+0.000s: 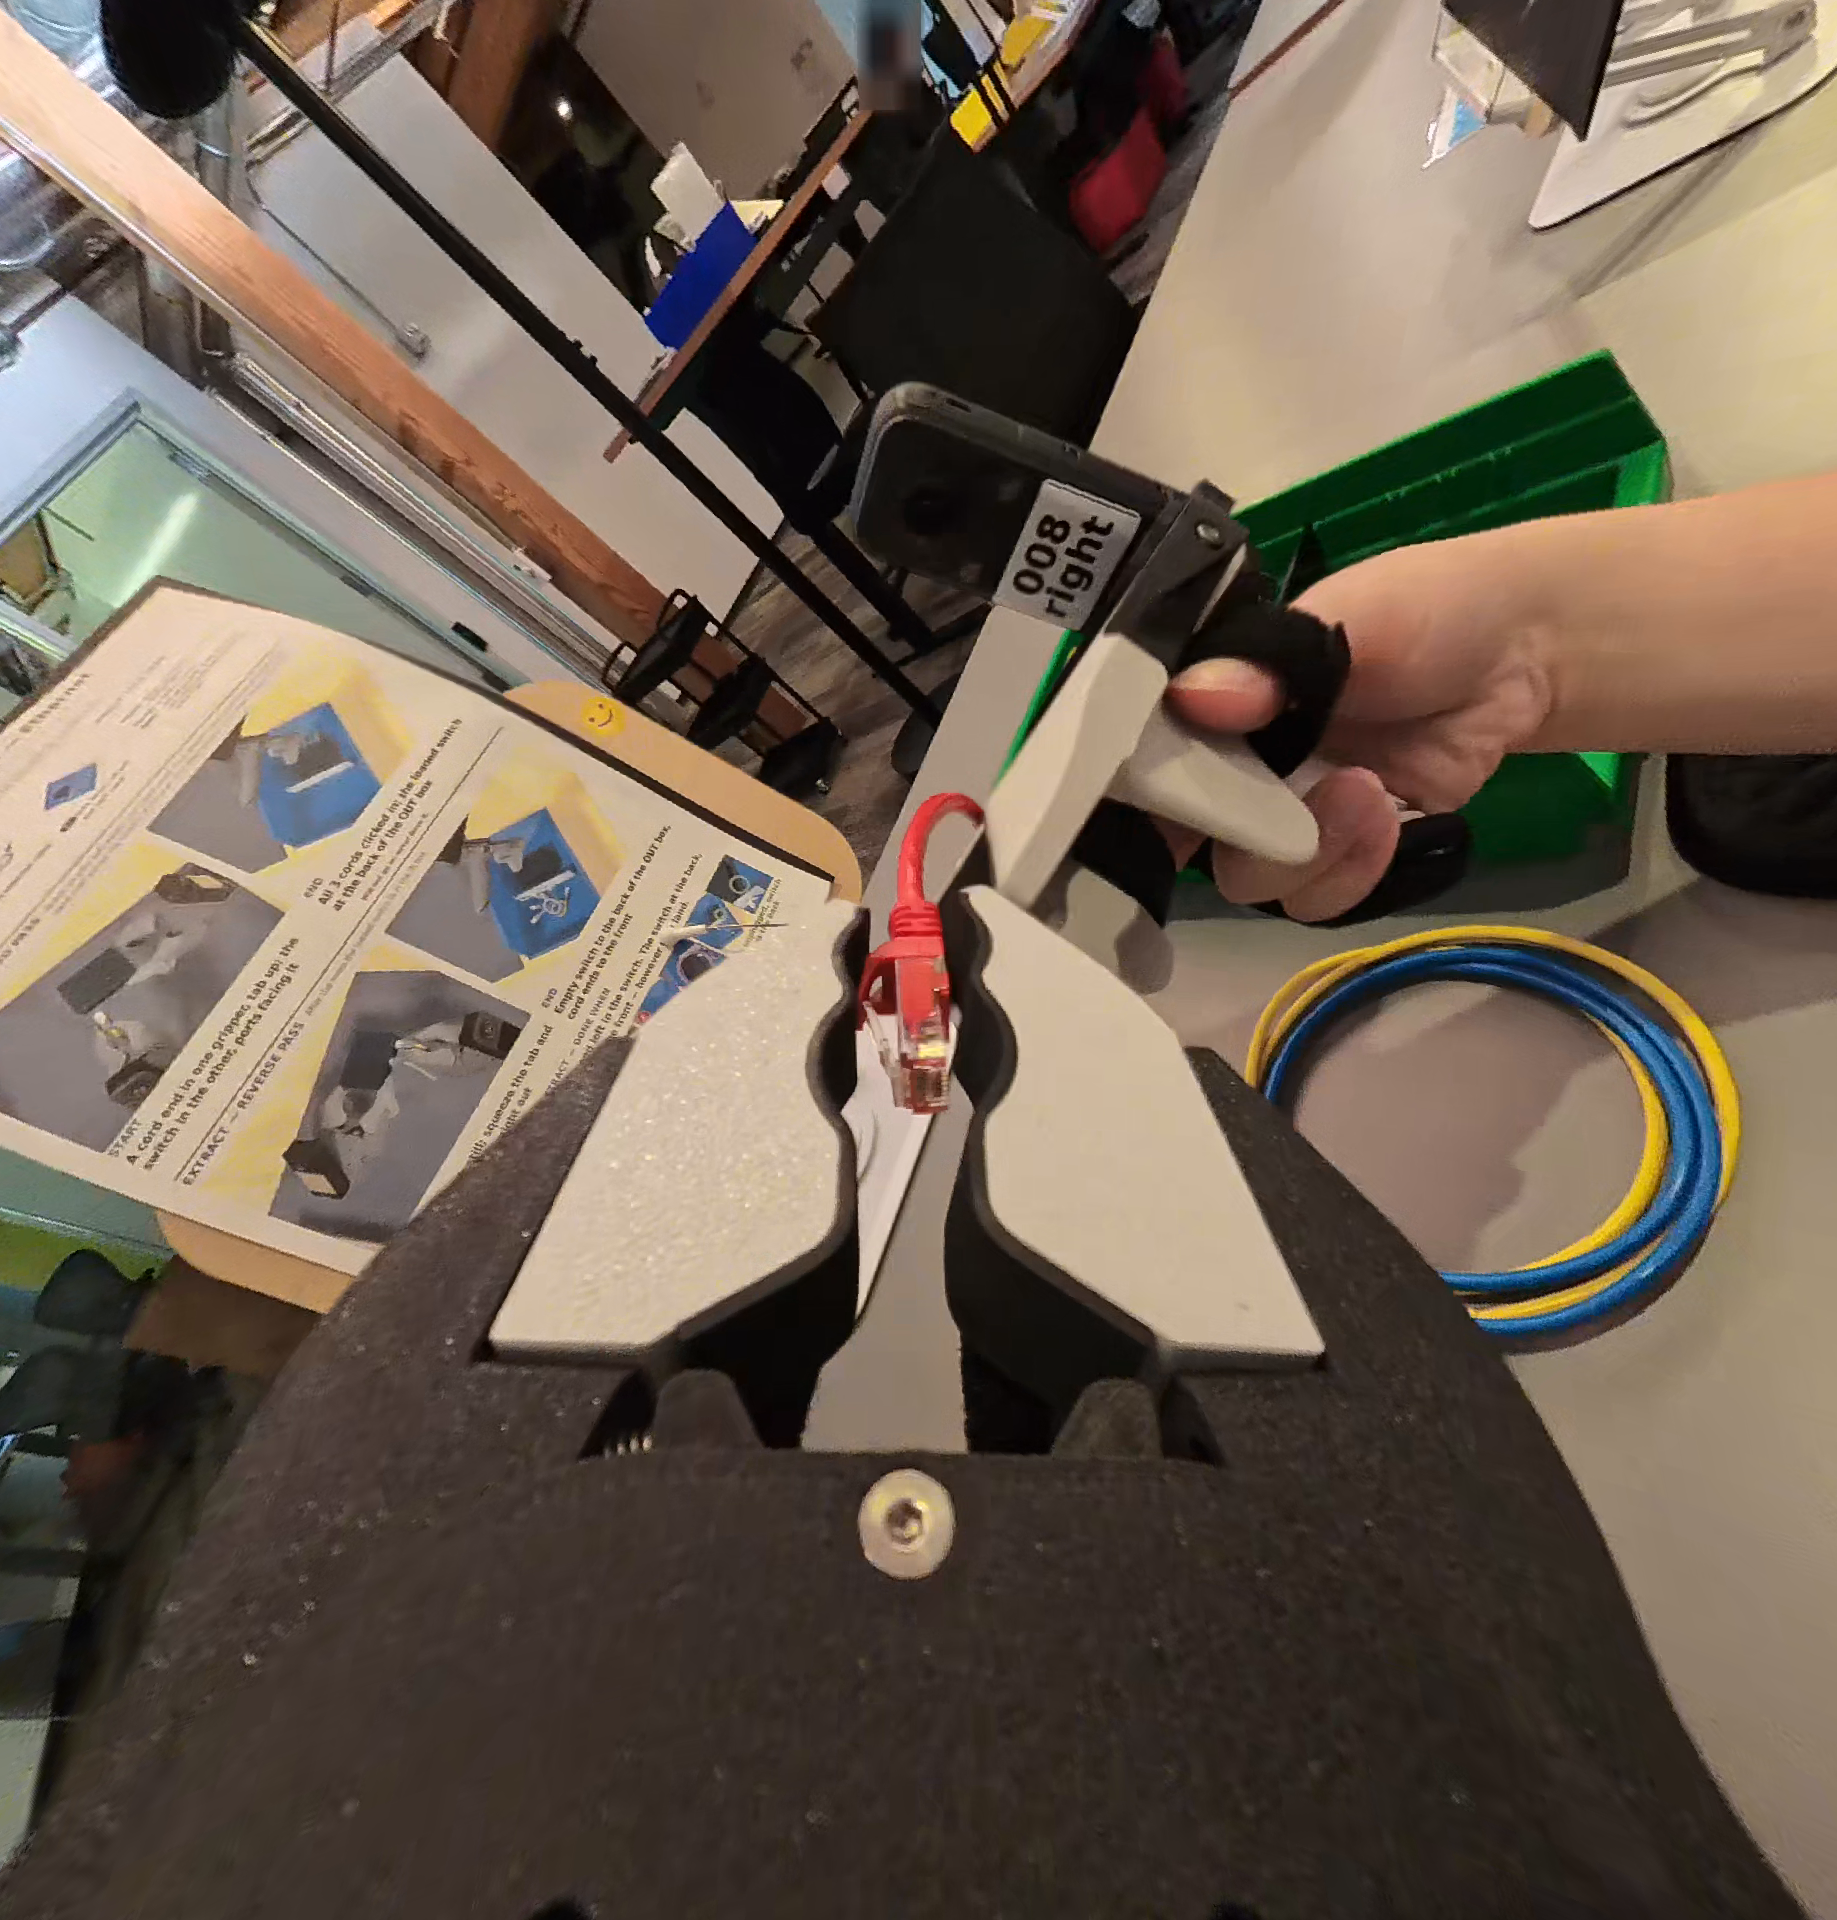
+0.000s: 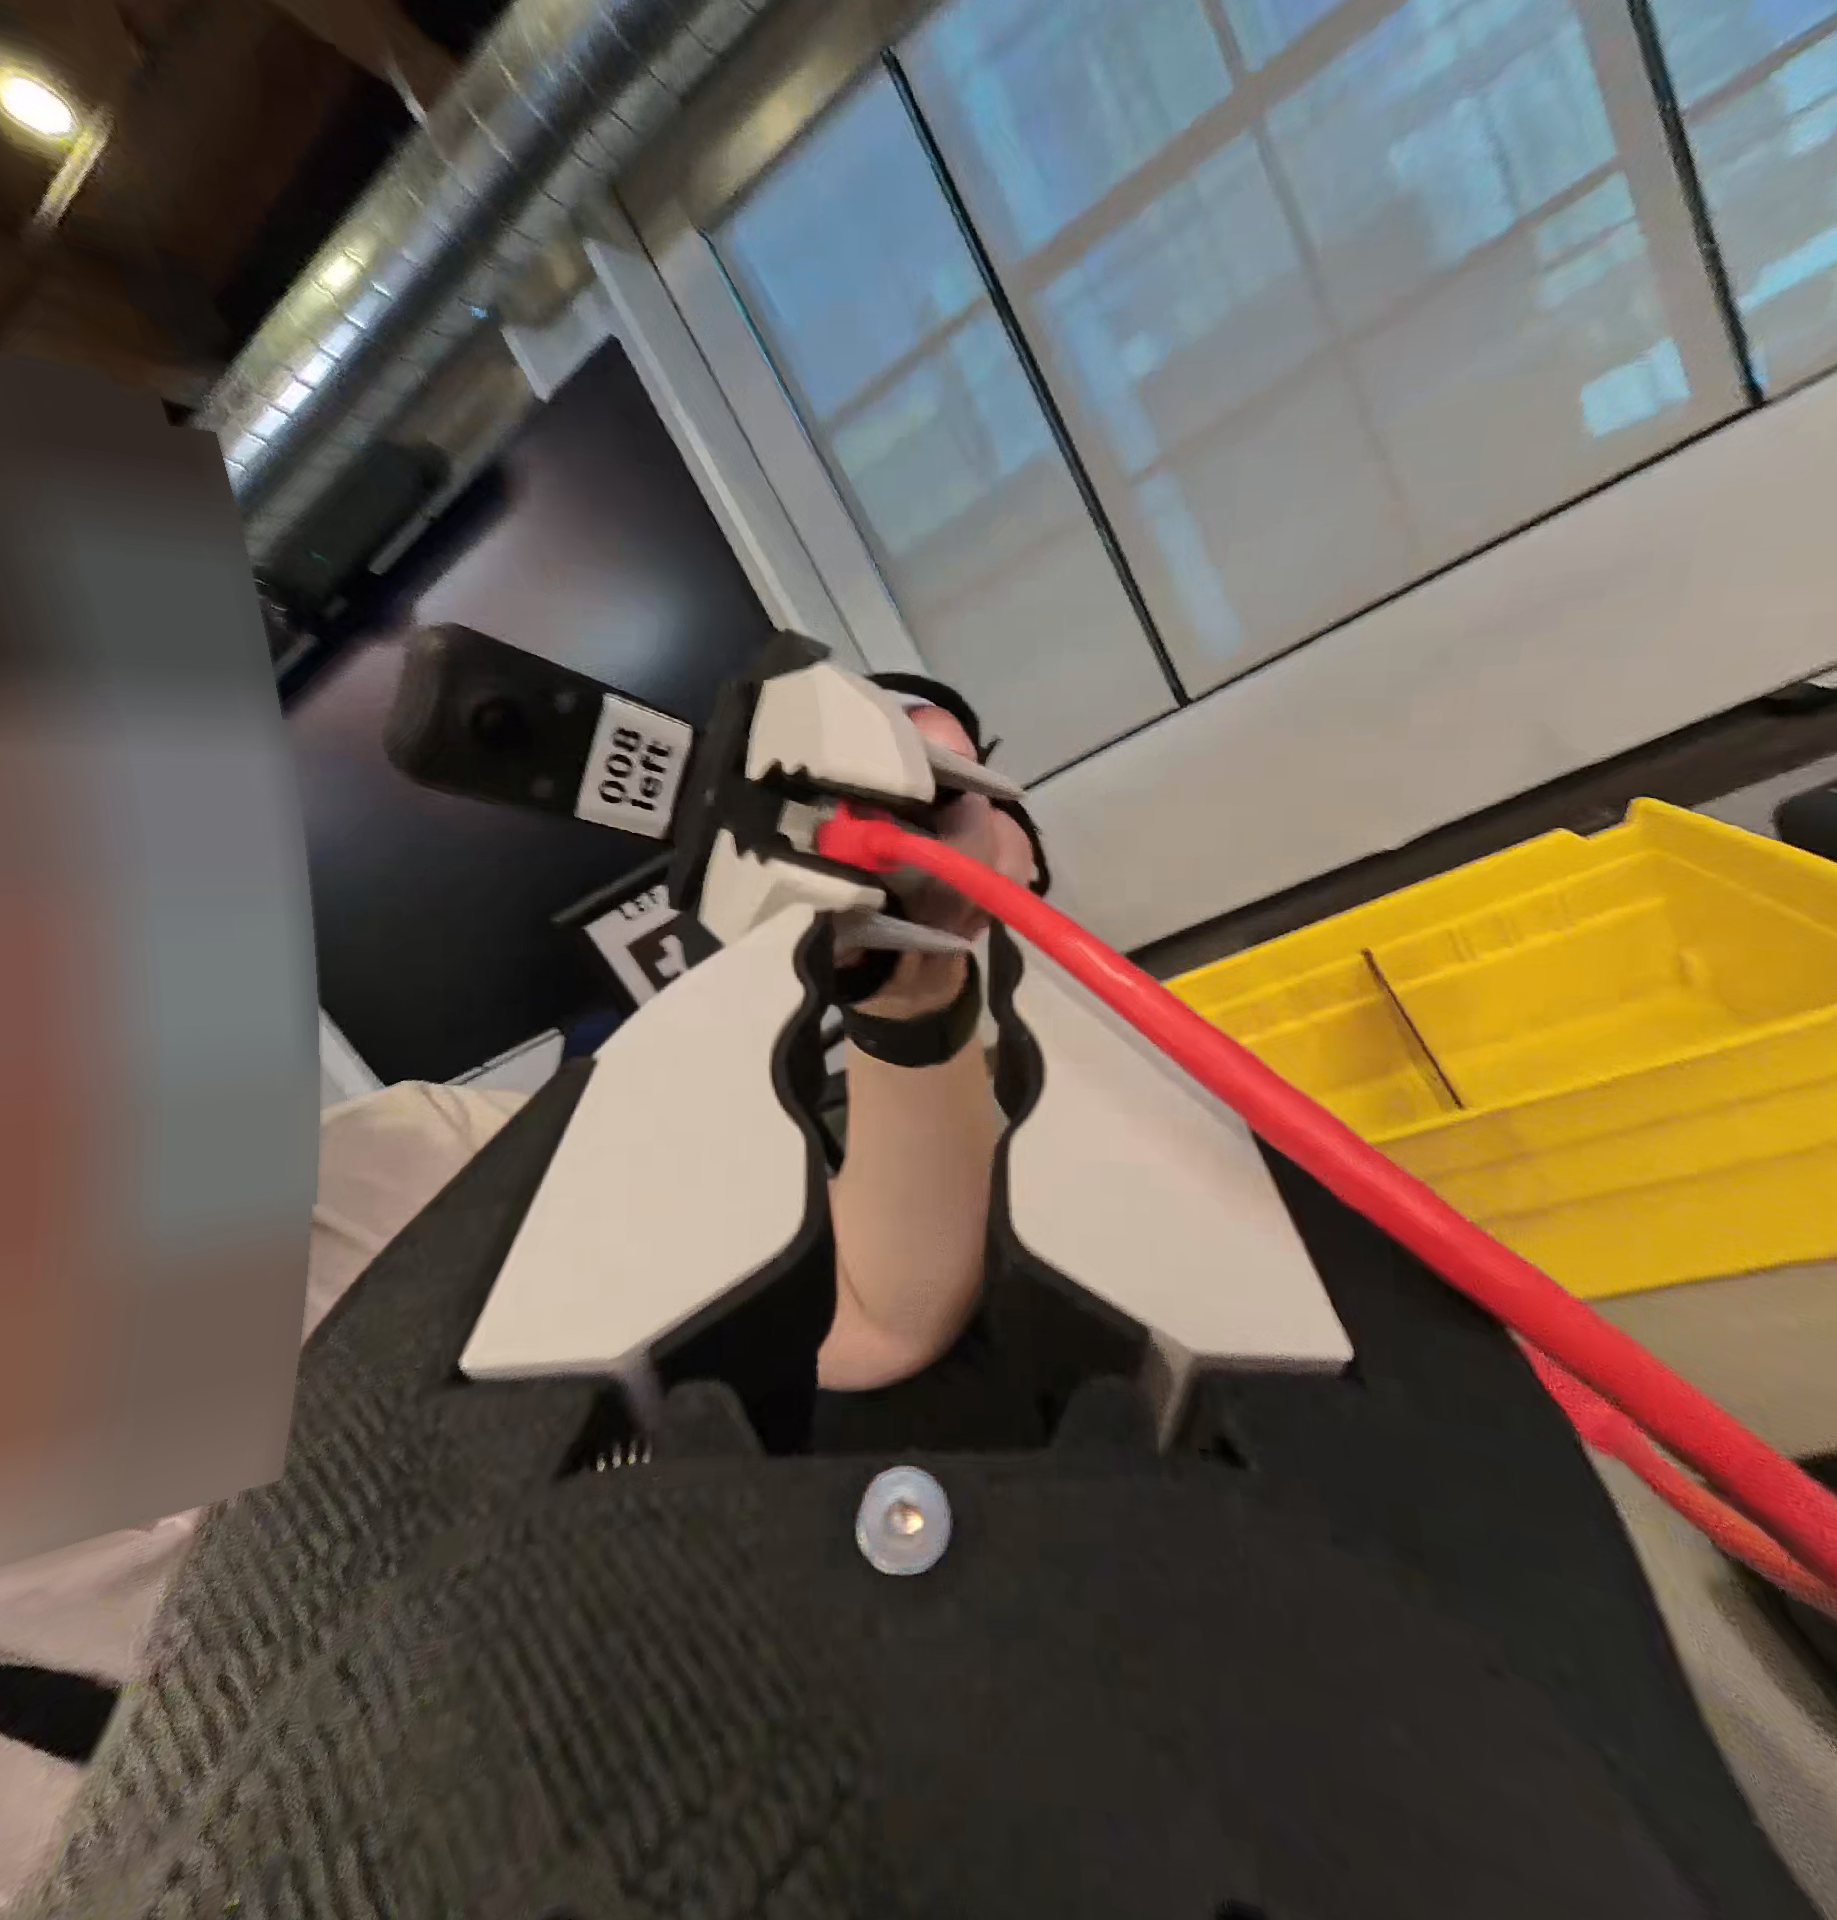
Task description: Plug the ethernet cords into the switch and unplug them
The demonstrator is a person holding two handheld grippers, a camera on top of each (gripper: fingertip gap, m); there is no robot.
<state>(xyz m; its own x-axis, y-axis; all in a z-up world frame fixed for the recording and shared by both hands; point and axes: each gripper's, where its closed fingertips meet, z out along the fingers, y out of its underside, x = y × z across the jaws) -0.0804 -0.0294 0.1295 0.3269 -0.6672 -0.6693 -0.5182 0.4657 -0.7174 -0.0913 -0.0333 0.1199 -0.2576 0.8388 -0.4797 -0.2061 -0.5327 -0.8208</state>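
My left gripper (image 1: 909, 920) is shut on the plug of a red ethernet cord (image 1: 914, 1018). The clear plug tip points back toward the camera, and the cord arcs away behind the fingertips. In the right wrist view the left gripper (image 2: 826, 831) is raised in a hand, and the red cord (image 2: 1257, 1081) runs from it down to the lower right. My right gripper (image 2: 903, 961) is open and empty, with its fingers well apart, facing the left gripper. One of its fingers (image 1: 1059, 769) is close beside the red cord. The switch is not in view.
Coiled blue and yellow cords (image 1: 1496, 1122) lie on the grey table at the right. A green bin (image 1: 1465, 499) stands behind the hand. A yellow bin (image 2: 1568, 1039) is at the right. An instruction sheet on a clipboard (image 1: 322, 883) lies at the left. The tips of both grippers are at nearly the same place.
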